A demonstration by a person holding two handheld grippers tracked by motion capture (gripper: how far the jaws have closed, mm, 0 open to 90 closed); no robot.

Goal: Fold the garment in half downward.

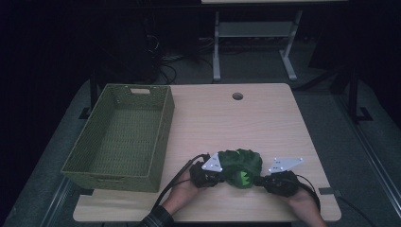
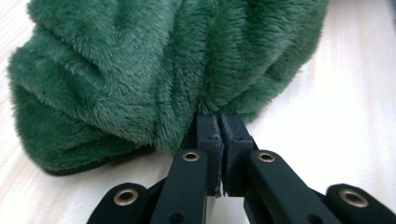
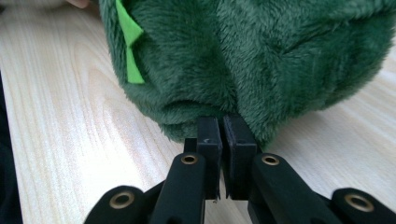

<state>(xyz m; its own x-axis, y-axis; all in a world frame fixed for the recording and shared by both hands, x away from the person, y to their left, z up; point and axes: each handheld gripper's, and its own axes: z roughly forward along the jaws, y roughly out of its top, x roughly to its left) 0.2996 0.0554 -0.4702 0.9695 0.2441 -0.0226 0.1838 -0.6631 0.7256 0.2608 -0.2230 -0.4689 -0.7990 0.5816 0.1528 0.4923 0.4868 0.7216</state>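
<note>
Dim high view: the green plush piece (image 1: pixel 242 166) is a bunched lump, its shape hard to read; possibly a soft toy or hat with light green felt bits (image 3: pixel 130 51). Its far edge is cut off in both gripper views.

One plush piece, one woven green basket (image 1: pixel 124 137), two grippers.

Left gripper (image 1: pixel 213 176) jaws clamped on the plush's fur edge; right gripper (image 1: pixel 265 179) jaws likewise pinched on fur.

Plush sits at the near middle of the pale wood counter (image 1: pixel 265 118), between both hands, well right of the basket. Dark room, grey floor, another desk frame behind.
</note>
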